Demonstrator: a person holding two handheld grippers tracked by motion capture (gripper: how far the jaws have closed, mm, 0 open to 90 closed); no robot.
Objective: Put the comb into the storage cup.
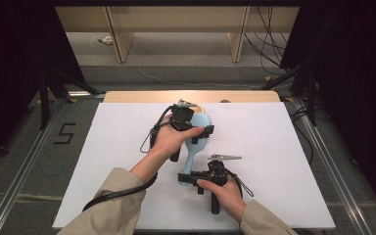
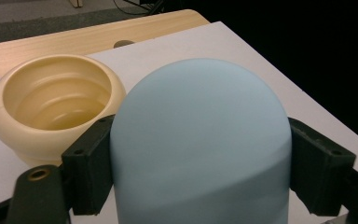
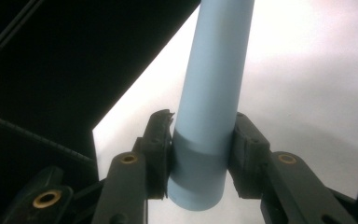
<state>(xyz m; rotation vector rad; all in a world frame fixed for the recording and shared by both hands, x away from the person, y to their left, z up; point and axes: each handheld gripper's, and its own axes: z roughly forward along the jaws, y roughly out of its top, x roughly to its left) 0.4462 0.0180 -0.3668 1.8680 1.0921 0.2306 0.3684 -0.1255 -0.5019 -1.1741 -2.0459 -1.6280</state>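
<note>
Blue hairbrush (image 1: 194, 142), frame centre: right gripper (image 3: 200, 154) clamps handle, left gripper (image 2: 200, 172) apparently pinches head, steadying it.

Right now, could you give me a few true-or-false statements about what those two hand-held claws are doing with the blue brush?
1. The right gripper clamps the light blue hairbrush by its handle. True.
2. The left gripper has the brush's wide head between its jaws. True.
3. The cream bowl holds fruit. False: it is empty.
4. The hairbrush lies untouched on the white table. False: both grippers are on it.
5. The bowl stands beyond the brush head. True.
</note>
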